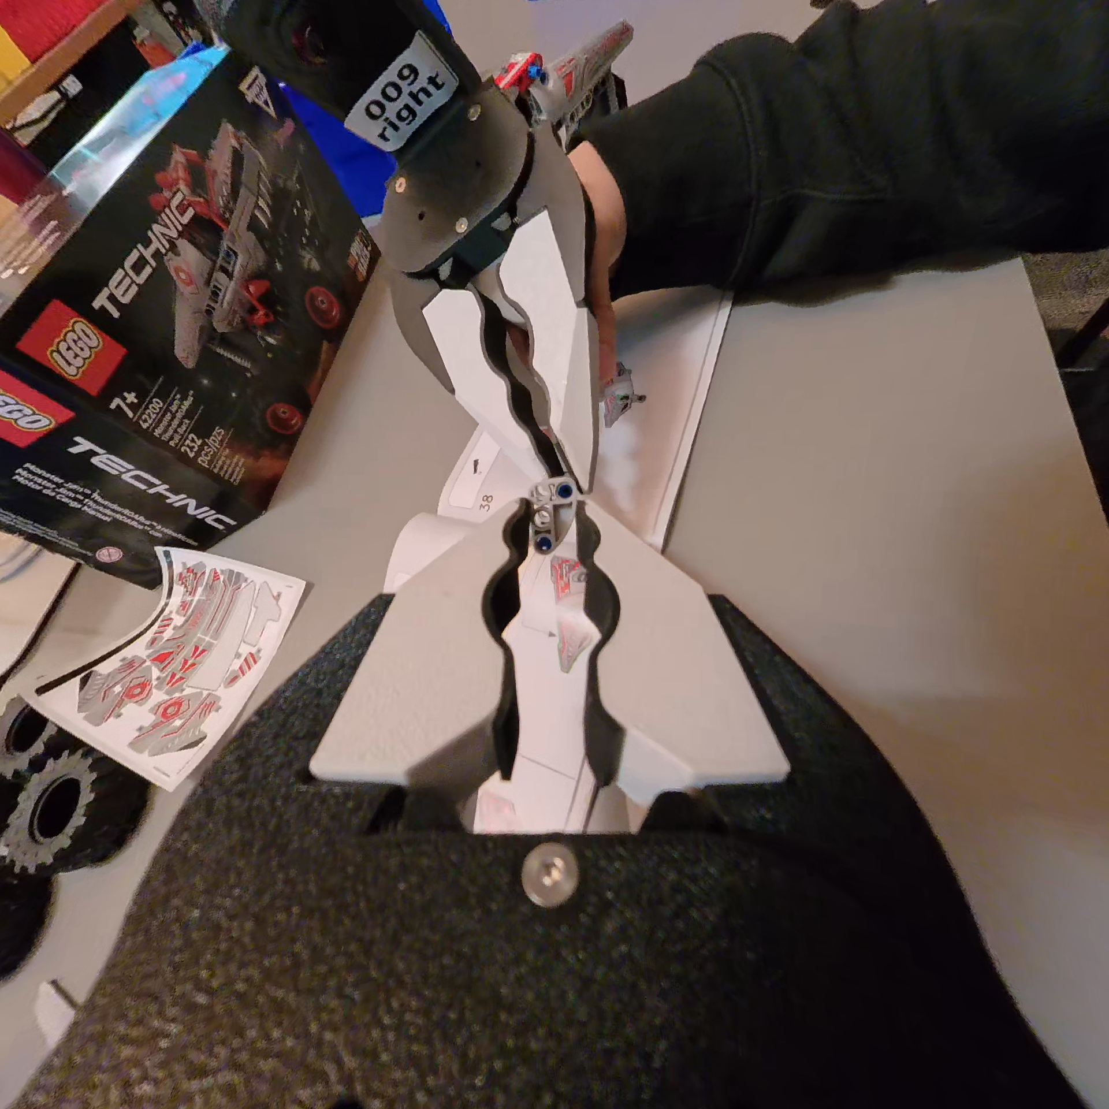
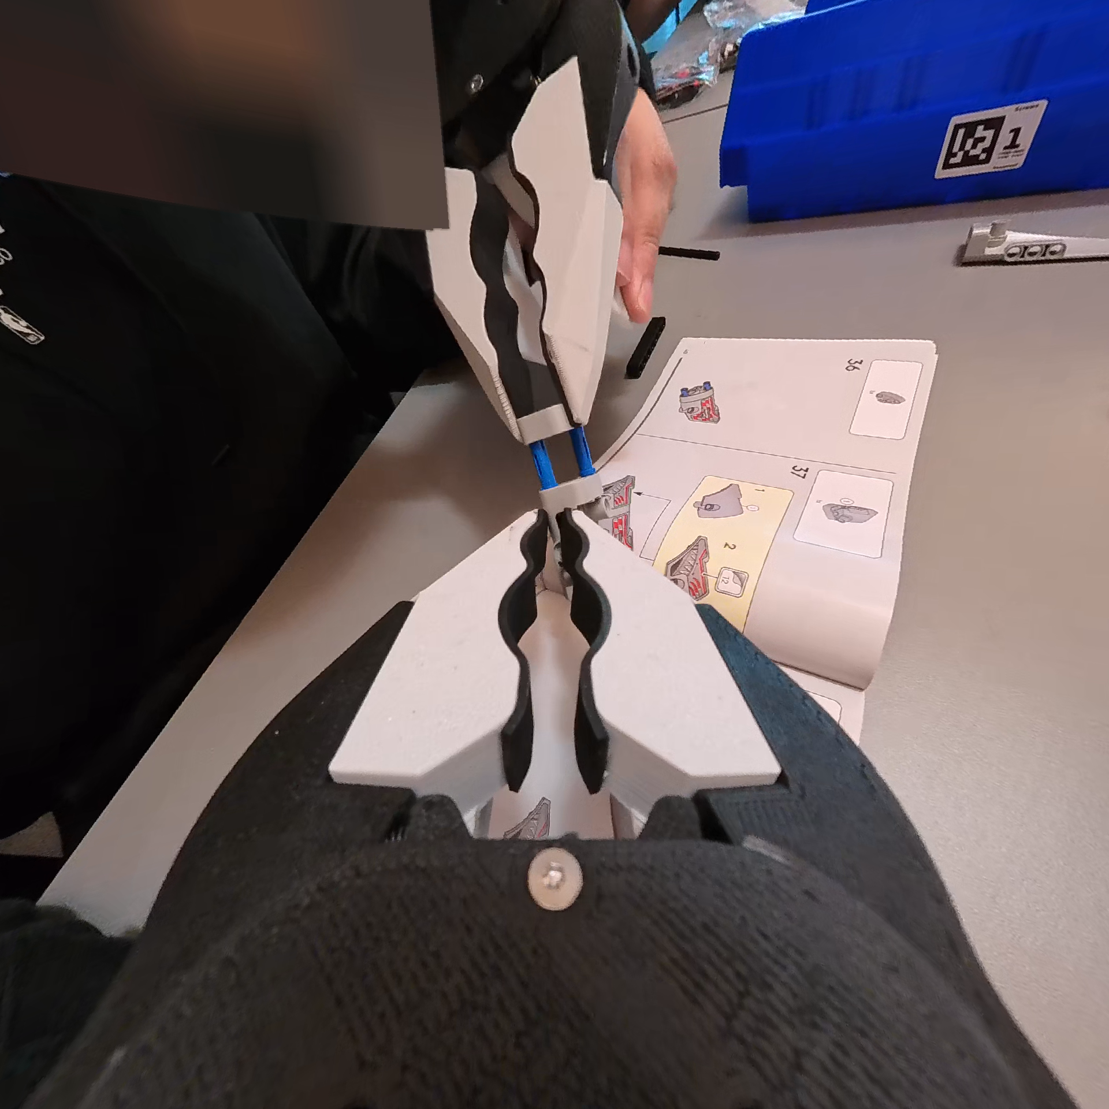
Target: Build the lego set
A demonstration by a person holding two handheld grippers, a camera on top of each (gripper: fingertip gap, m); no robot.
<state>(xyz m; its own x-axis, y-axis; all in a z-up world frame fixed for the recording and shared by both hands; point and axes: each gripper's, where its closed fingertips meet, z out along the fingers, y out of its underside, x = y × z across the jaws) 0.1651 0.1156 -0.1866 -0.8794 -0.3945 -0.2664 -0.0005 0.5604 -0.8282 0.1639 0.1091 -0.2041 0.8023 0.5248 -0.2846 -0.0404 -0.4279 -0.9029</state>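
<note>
A small grey beam assembly is held between both grippers above the open instruction booklet. In the right wrist view, my left gripper comes down from the top and is shut on a grey beam. Two blue pins join that beam to a second grey beam. My right gripper is shut on the grey part under that second beam. In the left wrist view, my left gripper grips the grey beam end-on, and the right gripper meets it from above.
The Lego box, a sticker sheet and black tyres lie at the left. A part-built model stands at the back. A blue bin, grey panel, black beam and black axle lie beyond the booklet. The tips of both grippers are at nearly the same place. Both grippers' tips are roughly 30 cm from the part-built model.
</note>
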